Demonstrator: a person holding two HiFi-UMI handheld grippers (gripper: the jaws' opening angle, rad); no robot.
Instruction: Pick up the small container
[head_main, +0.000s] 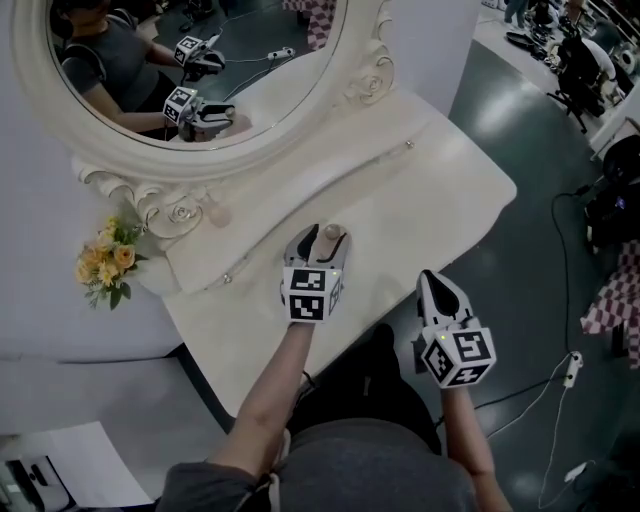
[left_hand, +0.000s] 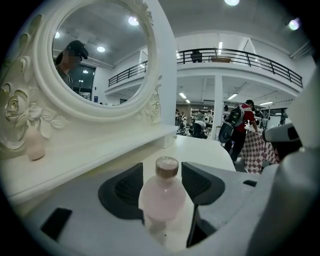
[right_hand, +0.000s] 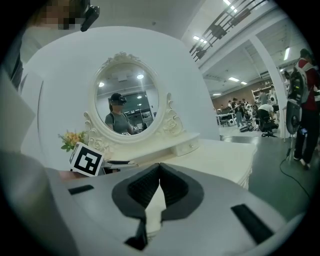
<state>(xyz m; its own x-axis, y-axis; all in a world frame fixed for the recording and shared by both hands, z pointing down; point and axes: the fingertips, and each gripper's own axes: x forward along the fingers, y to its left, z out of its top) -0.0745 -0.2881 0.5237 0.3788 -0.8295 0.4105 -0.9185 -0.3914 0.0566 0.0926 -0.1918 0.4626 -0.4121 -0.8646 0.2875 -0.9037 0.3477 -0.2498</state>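
The small container is a pale pink bottle with a brown cap, upright on the white dressing table near its middle. My left gripper is shut on it. In the left gripper view the bottle fills the gap between the two dark pads, which press its sides. My right gripper hangs over the table's front edge, to the right of the bottle and apart from it. In the right gripper view its pads meet with nothing between them.
A large oval mirror in a carved white frame stands at the back left on a raised shelf. A second small pink bottle sits at the mirror's base. Yellow flowers stand at the left end. Cables lie on the dark floor to the right.
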